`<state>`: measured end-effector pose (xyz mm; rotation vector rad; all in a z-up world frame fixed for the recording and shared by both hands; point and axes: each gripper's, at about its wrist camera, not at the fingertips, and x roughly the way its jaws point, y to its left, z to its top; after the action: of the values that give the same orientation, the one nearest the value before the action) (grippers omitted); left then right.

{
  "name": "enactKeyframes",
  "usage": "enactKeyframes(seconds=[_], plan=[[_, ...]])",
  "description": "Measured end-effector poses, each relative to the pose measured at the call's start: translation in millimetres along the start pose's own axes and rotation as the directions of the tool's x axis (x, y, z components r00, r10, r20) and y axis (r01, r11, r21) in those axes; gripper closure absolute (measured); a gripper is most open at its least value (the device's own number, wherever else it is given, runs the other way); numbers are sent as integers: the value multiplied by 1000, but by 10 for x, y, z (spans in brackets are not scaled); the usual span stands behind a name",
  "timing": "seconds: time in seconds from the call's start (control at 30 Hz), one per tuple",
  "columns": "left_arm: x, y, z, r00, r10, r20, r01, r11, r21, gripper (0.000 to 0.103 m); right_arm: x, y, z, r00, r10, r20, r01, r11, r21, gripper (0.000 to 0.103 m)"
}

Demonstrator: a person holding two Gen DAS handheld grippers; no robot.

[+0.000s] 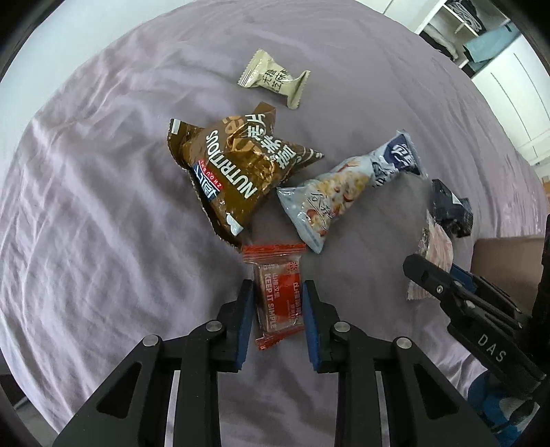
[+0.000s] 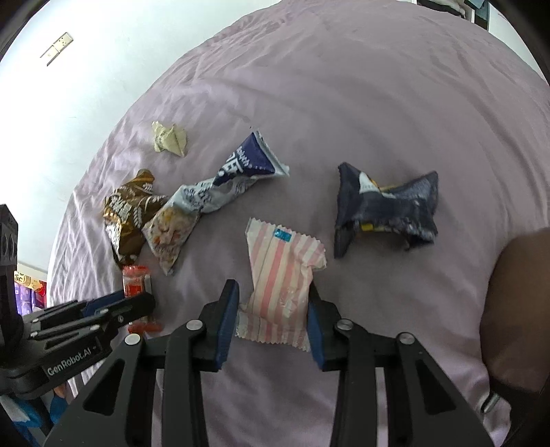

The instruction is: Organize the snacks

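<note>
surface: lilac bedsheet [image 1: 103, 206], wrinkled, carrying all six snack items.

item 1 – red packet [image 1: 278, 292], clear wrapper with orange-red print. lies flat on the sheet between the blue pads of the left gripper [image 1: 279, 285]; jaws drawn in narrow, pads meeting both long edges of the packet – clamped on it. its far end sits just below the brown bag.

item 2 – pink-striped packet [image 2: 283, 278], white and pink stripes with a small blue label. sits between the pads of the right gripper [image 2: 273, 292]; jaws at a middling width, both pads against its sides, the wrapper creased where they press. its upper half sticks out past the fingertips.

item 3 – brown bag [image 1: 233, 172], glossy and crumpled, white lettering. middle of the sheet, its right corner touching or just beside the pale blue bag.

item 4 – pale blue bag [image 1: 343, 192], long, twisted at the waist, dark blue at one end. lies aslant between the brown bag and the dark navy packet.

item 5 – beige wrapped sweet [image 1: 275, 80], small, well apart from the others, farthest from both grippers.

item 6 – dark navy packet [image 2: 385, 209], crumpled, near the pink-striped packet, on its right in the right wrist view.

background: white wall, open shelving with clothes [image 1: 471, 20].
</note>
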<state>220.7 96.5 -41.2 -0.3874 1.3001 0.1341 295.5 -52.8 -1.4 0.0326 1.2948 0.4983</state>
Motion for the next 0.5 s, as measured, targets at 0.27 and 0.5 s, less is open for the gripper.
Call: enactKeyframes(seconds=[0.27, 0.5], plan=[[-241, 78, -254, 1000, -12, 6, 11, 999, 40, 80, -211, 75, -196, 1000, 10, 10, -10, 1000, 11, 70], [-525, 53, -386, 1000, -11, 14, 10, 996, 94, 80, -429, 148, -367, 1000, 14, 6, -14, 1000, -1, 70]])
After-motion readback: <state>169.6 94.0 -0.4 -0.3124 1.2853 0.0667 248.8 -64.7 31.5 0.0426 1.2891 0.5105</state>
